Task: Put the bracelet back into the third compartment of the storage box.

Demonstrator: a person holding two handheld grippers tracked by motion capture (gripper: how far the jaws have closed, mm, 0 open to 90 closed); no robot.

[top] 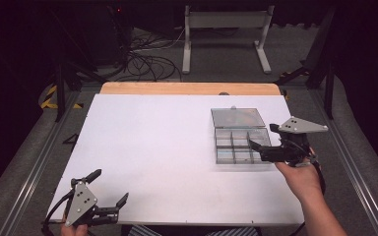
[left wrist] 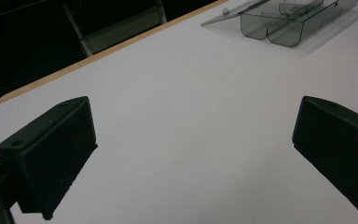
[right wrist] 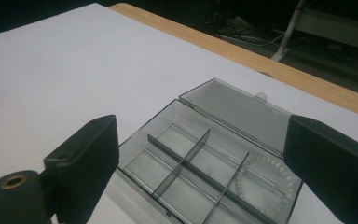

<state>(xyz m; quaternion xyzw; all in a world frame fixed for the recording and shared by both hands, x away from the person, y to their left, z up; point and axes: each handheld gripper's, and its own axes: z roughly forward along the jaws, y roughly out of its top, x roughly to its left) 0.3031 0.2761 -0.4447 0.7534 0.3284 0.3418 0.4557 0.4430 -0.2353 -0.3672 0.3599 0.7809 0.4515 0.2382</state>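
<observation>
A smoky clear compartment box (top: 236, 146) lies on the white table (top: 152, 147), right of centre, with its lid (top: 237, 118) folded flat behind it. In the right gripper view the box (right wrist: 186, 161) has several compartments, and a ring of pale beads (right wrist: 265, 184) lies in a near right one. My right gripper (top: 262, 136) hovers open at the box's right side, jaws pointing left over it (right wrist: 200, 140). My left gripper (top: 112, 185) sits open at the table's front left corner with nothing between its fingers (left wrist: 191, 140). The box (left wrist: 284, 23) shows far off in the left gripper view.
A wooden strip (top: 189, 88) runs along the table's far edge. Beyond it a white stand (top: 226, 29) and loose cables (top: 147, 61) are on the floor. Metal rails (top: 34, 162) flank the table on both sides.
</observation>
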